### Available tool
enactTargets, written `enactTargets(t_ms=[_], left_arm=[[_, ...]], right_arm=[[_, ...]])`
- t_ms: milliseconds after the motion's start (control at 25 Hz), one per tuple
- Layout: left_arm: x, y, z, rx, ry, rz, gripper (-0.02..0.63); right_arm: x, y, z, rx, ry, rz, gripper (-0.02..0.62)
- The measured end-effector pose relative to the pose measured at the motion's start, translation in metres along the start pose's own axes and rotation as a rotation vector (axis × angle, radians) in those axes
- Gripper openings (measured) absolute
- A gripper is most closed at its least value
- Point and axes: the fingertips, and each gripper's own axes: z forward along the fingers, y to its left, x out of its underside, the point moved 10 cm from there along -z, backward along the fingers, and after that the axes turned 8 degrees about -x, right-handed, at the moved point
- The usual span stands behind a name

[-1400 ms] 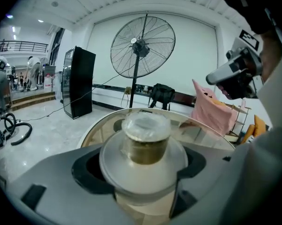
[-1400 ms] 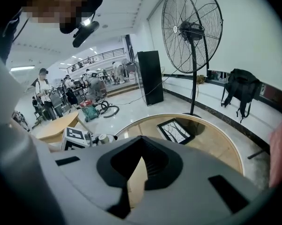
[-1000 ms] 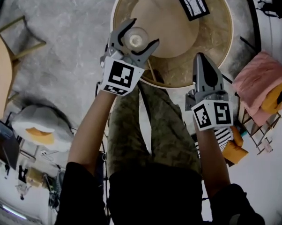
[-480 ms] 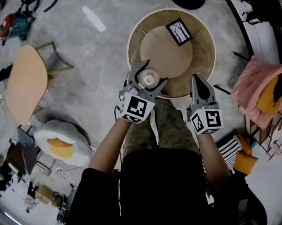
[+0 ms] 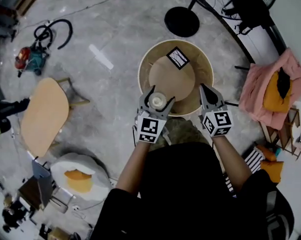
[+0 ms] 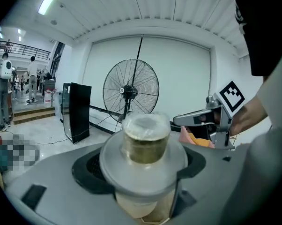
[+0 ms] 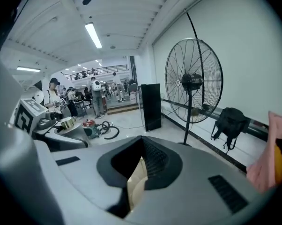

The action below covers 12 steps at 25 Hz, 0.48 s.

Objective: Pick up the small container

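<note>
The small container point(image 5: 157, 102) is a clear lidded cup with a wide round lid. It is clamped between the jaws of my left gripper point(image 5: 159, 97), held in the air over the near rim of the round wooden table point(image 5: 200, 66). In the left gripper view the container point(image 6: 145, 139) stands upright and fills the space between the jaws. My right gripper point(image 5: 205, 90) hangs to the right of it, shut with nothing in it. The right gripper view shows its jaws pressed together, with the left gripper point(image 7: 61, 125) and the container point(image 7: 68, 122) at the far left.
A framed picture point(image 5: 178, 57) lies on the table's far side. A standing fan's black base point(image 5: 182, 21) is behind the table. A wooden chair point(image 5: 43, 114) stands at the left, and pink cloth with an orange cushion point(image 5: 265, 84) at the right. Cables and tools lie on the grey floor.
Both grippers and the held container appear smaller and farther from the head camera, which now takes in much more floor. The left gripper has stayed shut on the container throughout.
</note>
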Motion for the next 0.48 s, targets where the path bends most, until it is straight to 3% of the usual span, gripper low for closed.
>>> enactTargets(t_ms=[200, 480], left_arm=[[-0.025, 0.001, -0.033, 0.012, -0.018, 0.0, 0.363], [-0.043, -0.003, -0.075, 0.075, -0.063, 0.005, 0.362]], right_arm=[[-0.025, 0.028, -0.027, 0.04, -0.043, -0.016, 0.017], [-0.031, 0.079, -0.055, 0.048, -0.065, -0.047, 0.017]])
